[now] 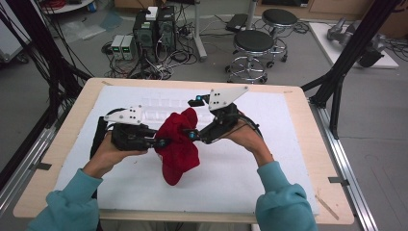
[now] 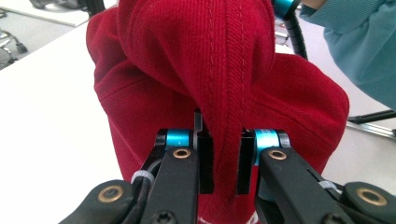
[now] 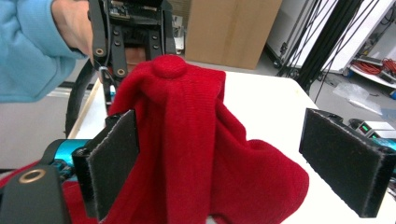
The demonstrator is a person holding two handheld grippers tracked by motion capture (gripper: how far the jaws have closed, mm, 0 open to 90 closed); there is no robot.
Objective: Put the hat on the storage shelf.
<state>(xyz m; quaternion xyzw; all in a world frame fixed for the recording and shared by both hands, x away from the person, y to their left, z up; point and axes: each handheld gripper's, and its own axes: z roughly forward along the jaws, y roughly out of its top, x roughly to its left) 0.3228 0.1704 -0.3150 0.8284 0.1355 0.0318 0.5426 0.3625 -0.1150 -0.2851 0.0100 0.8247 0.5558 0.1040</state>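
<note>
While the left gripper (image 2: 223, 161) pinches a seam fold of a red knit garment (image 1: 179, 142) lifted above the middle of the white table (image 1: 269, 183), the right gripper (image 3: 243, 172) stands spread wide — its pads clear of the cloth. Judging by the bunched shape, folding or laying flat remains undone.

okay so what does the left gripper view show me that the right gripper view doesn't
Left gripper view: the left tongs pinch a ribbed fold of the red knit hat, pads pressed onto the cloth.

Right gripper view: the right tongs stand wide open, the hat between them and the far pad clear of it; a cardboard box stands behind the table.

Both: the red hat, the white tabletop and a teal sleeve.
</note>
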